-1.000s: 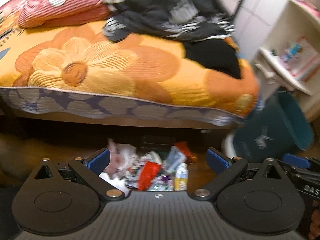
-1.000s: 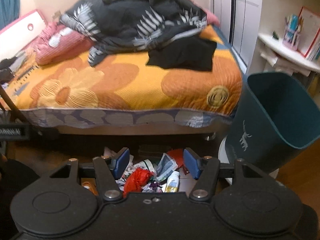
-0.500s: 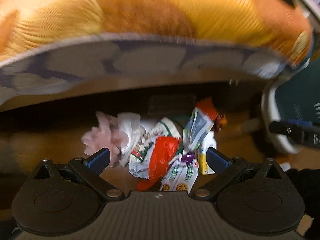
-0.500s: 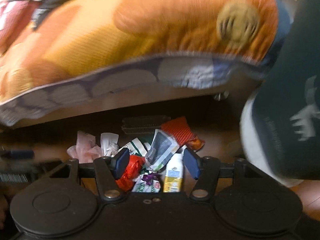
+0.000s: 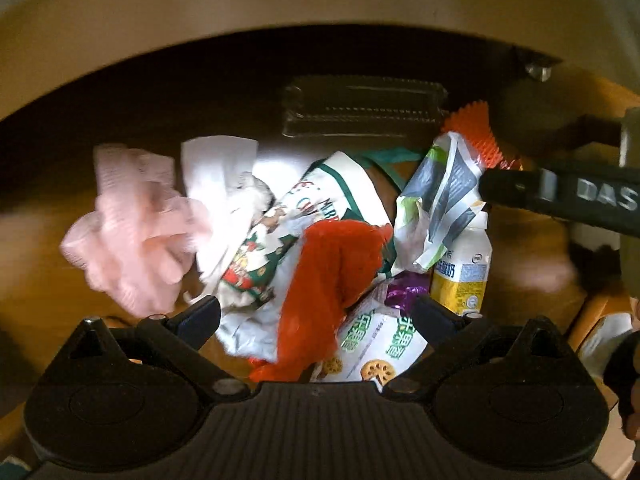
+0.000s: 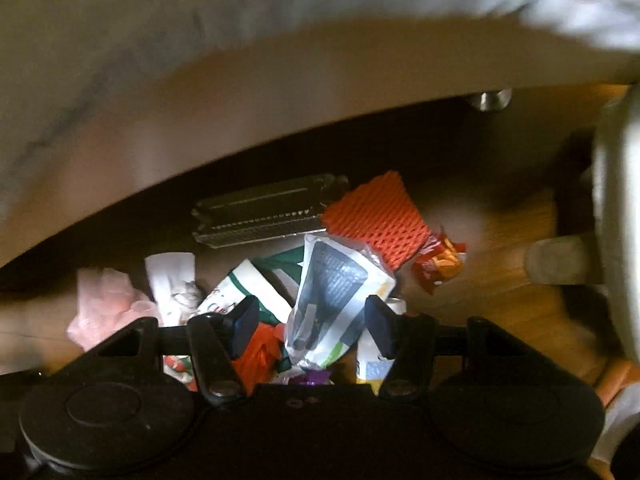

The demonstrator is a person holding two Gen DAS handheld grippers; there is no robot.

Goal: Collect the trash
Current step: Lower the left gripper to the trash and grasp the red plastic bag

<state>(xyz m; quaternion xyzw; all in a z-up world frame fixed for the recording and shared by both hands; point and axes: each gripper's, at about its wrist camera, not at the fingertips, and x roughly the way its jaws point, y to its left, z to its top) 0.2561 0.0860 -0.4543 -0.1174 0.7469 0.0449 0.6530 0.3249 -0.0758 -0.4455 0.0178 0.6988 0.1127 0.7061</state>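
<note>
Both tools spread, nothing pinched: left tool (image 5: 316, 314) over red plastic bag (image 5: 332, 276), right tool (image 6: 308, 326) straddling grey-white foil pouch (image 6: 332, 300). Trash heaped on wood floor (image 6: 500, 280) by bed edge. Approach step judged; descent and closure needed next. Crinkly films, pink tissue (image 5: 132, 224), rigid bottle (image 5: 464, 268).

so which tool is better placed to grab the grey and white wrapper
Right. The right tool is open with the grey and white wrapper between its fingers; the left tool straddles the red bag instead.
</note>
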